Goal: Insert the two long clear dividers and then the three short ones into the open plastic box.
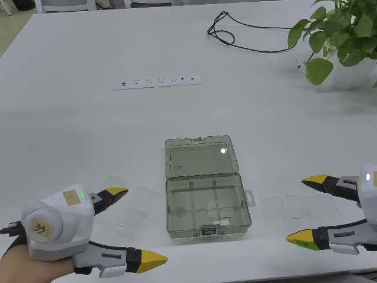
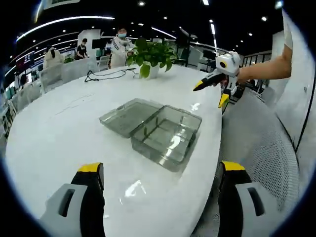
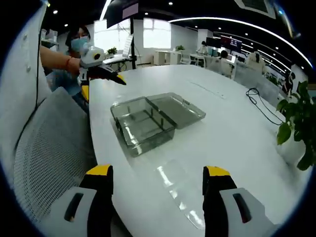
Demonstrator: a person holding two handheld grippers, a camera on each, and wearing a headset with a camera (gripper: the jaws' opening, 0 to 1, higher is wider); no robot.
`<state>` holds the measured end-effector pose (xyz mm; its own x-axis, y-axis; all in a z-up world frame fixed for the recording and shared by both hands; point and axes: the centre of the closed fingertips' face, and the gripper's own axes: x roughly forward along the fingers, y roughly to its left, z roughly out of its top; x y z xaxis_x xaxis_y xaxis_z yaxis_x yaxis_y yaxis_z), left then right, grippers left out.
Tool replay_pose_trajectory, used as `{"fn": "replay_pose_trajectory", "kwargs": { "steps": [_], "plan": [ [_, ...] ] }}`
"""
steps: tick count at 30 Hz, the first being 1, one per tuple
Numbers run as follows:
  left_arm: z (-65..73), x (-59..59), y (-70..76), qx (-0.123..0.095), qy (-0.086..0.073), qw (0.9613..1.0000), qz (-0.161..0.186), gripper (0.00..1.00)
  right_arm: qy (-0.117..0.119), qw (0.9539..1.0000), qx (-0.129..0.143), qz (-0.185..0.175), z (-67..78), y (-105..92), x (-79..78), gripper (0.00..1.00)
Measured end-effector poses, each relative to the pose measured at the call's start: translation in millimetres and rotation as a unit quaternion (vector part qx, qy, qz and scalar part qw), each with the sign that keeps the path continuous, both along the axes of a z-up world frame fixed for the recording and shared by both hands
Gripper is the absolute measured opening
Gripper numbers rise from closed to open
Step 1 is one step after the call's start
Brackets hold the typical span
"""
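The clear grey plastic box point(image 1: 232, 221) lies open near the table's front edge, its lid point(image 1: 200, 156) folded flat on the far side. Faint lines cross its inside; I cannot tell whether they are dividers. Long clear dividers point(image 1: 300, 206) lie flat to the right of the box, between the jaws of my open right gripper point(image 1: 301, 209). Shorter clear pieces point(image 1: 126, 221) lie to the left of it, beside my open left gripper point(image 1: 136, 225). The left gripper view has its gripper point(image 2: 161, 168) facing the box point(image 2: 165, 133). The right gripper point(image 3: 158, 171) hovers over the long dividers point(image 3: 180, 192).
A white power strip point(image 1: 156, 81) lies farther back on the white table point(image 1: 70, 130). A black cable point(image 1: 235, 35) and a potted plant point(image 1: 341, 35) are at the far right. A mesh chair point(image 3: 44, 163) stands at the table's near edge.
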<state>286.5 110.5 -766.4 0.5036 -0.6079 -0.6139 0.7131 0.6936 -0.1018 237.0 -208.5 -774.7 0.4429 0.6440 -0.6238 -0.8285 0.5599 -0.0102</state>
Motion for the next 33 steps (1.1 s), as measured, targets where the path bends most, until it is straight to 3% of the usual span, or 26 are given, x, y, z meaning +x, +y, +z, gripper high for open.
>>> {"fn": "replay_pose_trajectory", "kwargs": {
  "steps": [8,16,33],
  "plan": [
    [-12.0,12.1,21.7,0.019,0.028,0.9987,0.039,0.78,0.001,1.0,0.002,-0.002,0.8,0.3,0.9,0.74],
    [-27.2,12.8,31.7,0.036,0.055,0.9962,0.057,0.74,0.0,1.0,0.004,-0.003,1.0,-0.1,3.3,0.74],
    [-37.2,10.4,33.6,0.044,0.067,0.9952,0.056,0.73,0.001,1.0,0.002,-0.001,-0.1,-0.3,6.2,0.74]
  ]
}}
